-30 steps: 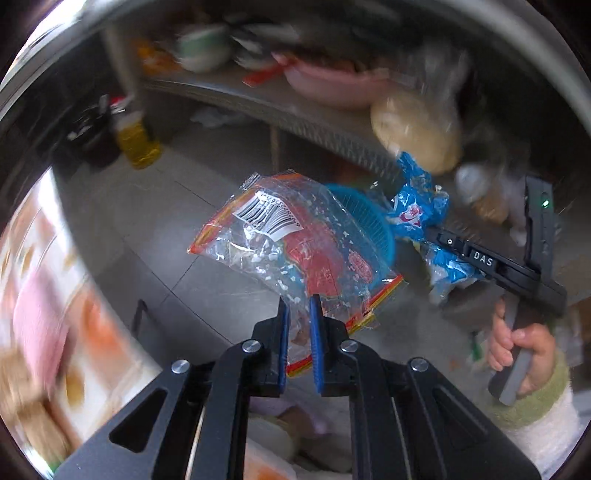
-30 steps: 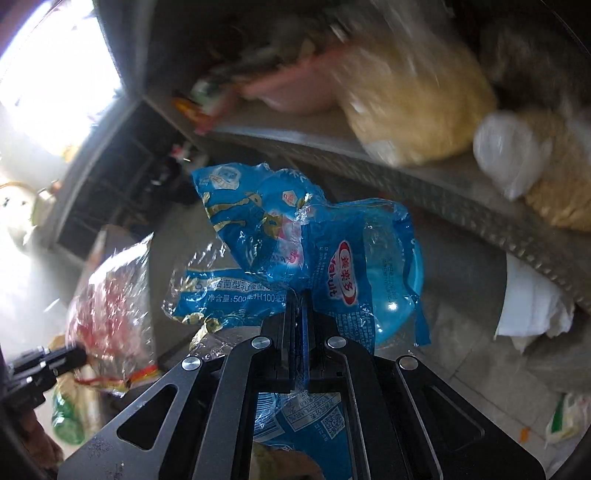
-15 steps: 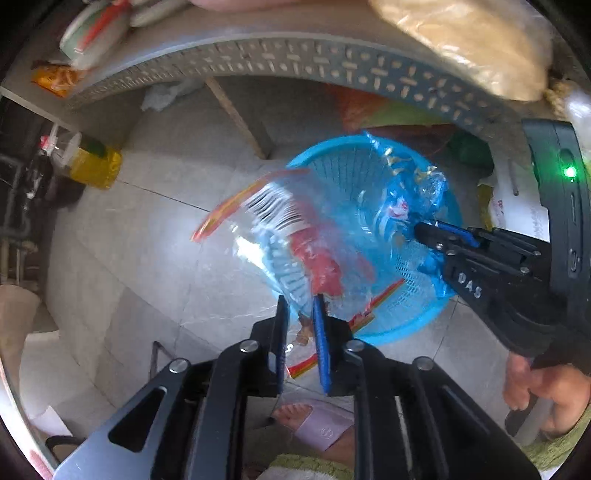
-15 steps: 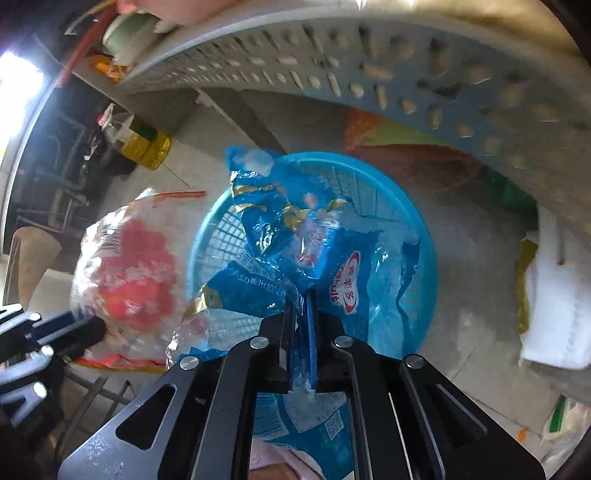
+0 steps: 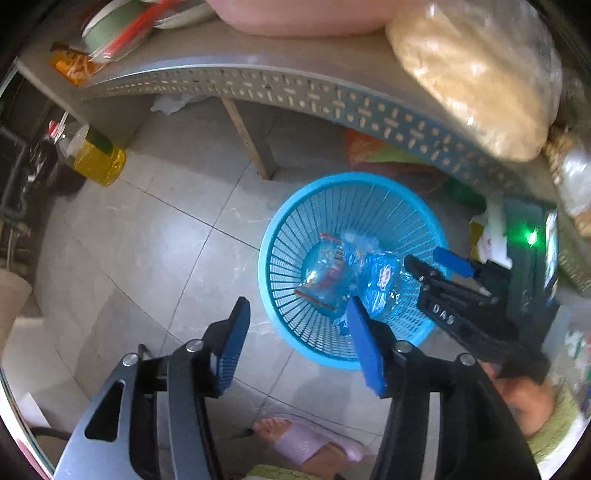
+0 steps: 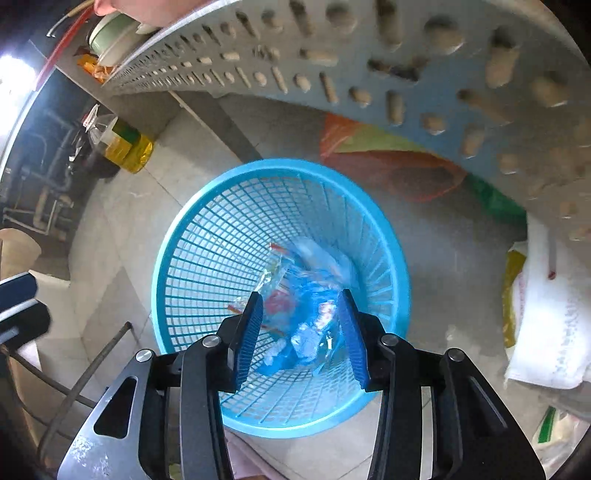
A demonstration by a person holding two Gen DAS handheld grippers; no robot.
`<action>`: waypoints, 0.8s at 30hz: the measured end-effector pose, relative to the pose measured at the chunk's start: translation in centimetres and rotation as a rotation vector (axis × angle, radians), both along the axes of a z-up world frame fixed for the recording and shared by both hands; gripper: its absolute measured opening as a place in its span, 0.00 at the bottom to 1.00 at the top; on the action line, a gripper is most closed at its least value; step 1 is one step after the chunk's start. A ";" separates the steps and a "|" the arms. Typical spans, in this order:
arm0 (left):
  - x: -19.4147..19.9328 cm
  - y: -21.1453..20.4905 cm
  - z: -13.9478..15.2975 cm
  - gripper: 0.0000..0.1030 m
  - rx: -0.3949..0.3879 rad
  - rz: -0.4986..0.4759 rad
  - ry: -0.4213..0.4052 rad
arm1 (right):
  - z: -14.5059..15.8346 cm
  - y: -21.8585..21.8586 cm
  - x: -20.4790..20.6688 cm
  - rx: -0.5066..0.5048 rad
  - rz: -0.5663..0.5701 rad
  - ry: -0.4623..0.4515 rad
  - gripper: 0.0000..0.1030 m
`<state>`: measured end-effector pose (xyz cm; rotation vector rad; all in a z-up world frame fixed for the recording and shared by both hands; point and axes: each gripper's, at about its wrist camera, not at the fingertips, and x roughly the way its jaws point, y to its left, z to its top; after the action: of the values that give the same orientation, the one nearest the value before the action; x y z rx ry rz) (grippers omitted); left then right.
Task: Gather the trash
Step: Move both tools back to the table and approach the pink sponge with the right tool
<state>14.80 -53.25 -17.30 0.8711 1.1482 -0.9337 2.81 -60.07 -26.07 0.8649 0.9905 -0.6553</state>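
A blue mesh waste basket [image 5: 280, 236] [image 6: 192, 236] stands on the tiled floor under a shelf. Inside it lie a clear red-printed wrapper [image 5: 325, 277] [image 6: 275, 269] and a blue wrapper [image 5: 380, 280] [image 6: 306, 332]. My left gripper [image 5: 299, 317] is open and empty, above the basket's near-left rim. My right gripper [image 6: 301, 314] is open and empty, directly above the basket; it also shows in the left wrist view [image 5: 436, 264] over the basket's right side.
A perforated grey metal shelf [image 5: 295, 96] overhangs the basket, holding a pink basin [image 5: 303, 18] and a bagged beige lump [image 5: 476, 81]. A yellow oil bottle [image 5: 92, 157] stands at left. Bags [image 6: 391, 166] and a white sack [image 6: 546, 310] lie at right. A slippered foot [image 5: 306, 443] is below.
Both grippers have opened and let go of their wrappers. The red-printed wrapper and the blue wrapper have dropped into the basket.
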 end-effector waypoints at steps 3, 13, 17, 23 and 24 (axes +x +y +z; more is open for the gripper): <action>-0.1 0.9 3.4 0.52 -0.059 0.007 0.000 | 1.2 0.6 -1.4 -0.038 0.008 -0.004 0.40; -1.5 14.1 20.4 0.72 -0.412 0.074 -0.062 | 9.8 6.4 -6.1 -0.131 0.081 -0.157 0.54; -3.5 23.6 24.7 0.79 -0.544 0.161 -0.118 | 13.7 9.5 -7.2 -0.153 0.144 -0.244 0.62; -6.1 36.5 24.9 0.80 -0.612 0.346 -0.187 | 19.9 13.7 -5.8 -0.172 0.297 -0.361 0.66; -6.4 38.1 24.9 0.81 -0.619 0.374 -0.191 | 20.7 14.2 -5.5 -0.176 0.319 -0.379 0.66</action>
<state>8.38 -15.15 7.62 0.2233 0.7511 -0.8036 -2.68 -45.83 -5.35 0.6275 0.6946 -0.2852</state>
